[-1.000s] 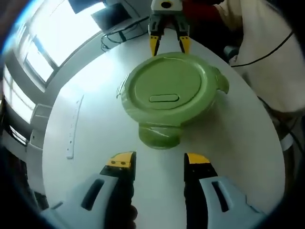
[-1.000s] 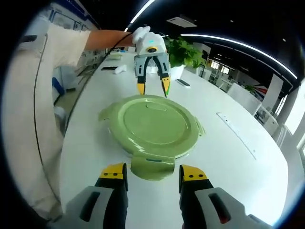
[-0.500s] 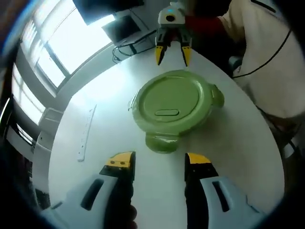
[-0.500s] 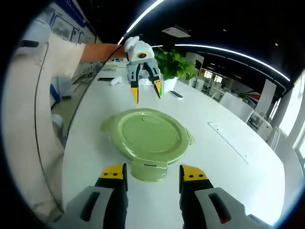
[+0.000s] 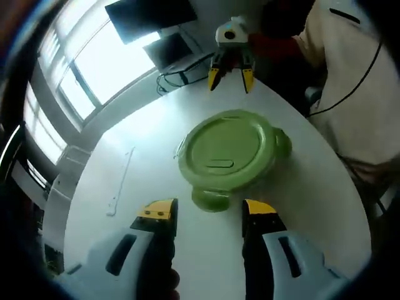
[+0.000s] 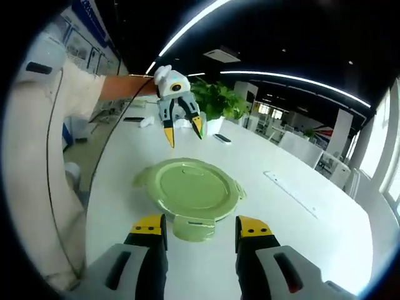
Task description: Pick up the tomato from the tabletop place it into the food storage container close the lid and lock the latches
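Note:
A round green food storage container (image 5: 229, 154) with its lid on sits on the white table (image 5: 150, 156); it is also seen as the container (image 6: 189, 190) in the right gripper view. Green latch tabs stick out at its near side (image 5: 211, 199) and at the right (image 5: 282, 143). No tomato is visible. My left gripper (image 5: 206, 215) is open and empty, raised above the table short of the container. My right gripper (image 6: 201, 228) is likewise open and empty on the opposite side. Each gripper appears beyond the container in the other's view: the right gripper (image 5: 230, 78), the left gripper (image 6: 182, 132).
A person in a light shirt (image 5: 350, 87) stands at the table's right edge. A white strip (image 5: 120, 187) lies on the table left of the container. A potted plant (image 6: 219, 103) and small items stand at the table's far end in the right gripper view.
Both grippers have risen and drawn back from the container, which now looks smaller in both views. The container has not moved; both grippers stay open.

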